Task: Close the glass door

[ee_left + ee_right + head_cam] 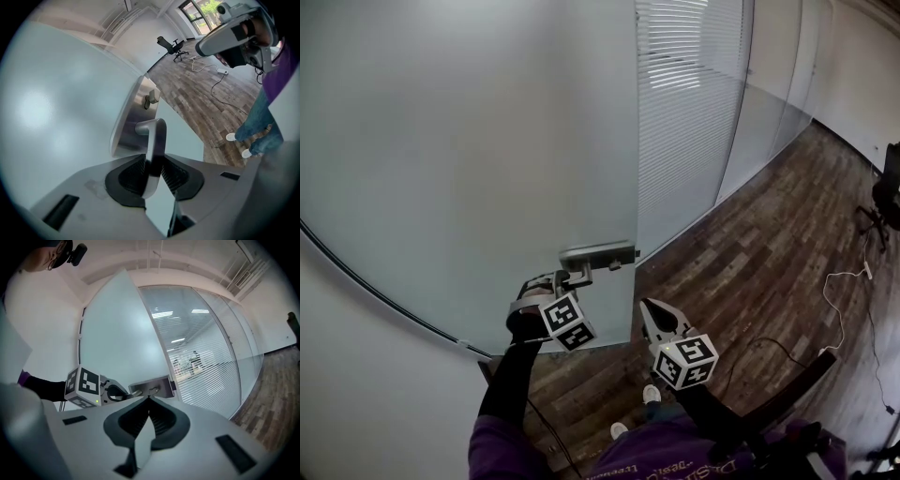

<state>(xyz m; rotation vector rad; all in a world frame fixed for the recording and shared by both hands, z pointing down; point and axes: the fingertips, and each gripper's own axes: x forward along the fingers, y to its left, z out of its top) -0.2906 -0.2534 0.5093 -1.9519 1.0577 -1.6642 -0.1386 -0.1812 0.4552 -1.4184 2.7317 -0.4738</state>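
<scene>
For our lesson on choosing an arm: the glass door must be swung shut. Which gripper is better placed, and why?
Left. The left gripper is clamped on the door handle of the glass door. The right gripper is shut on nothing, clear of the handle.

- Soft, even indoor light; the frosted glass door (469,141) glows pale, without hard shadows.
- Both gripper views bulge strongly and go black at the corners.
- Daylight flares through a far window (199,9).
- The head view is dimmer, its wooden floor (769,253) dark.
</scene>
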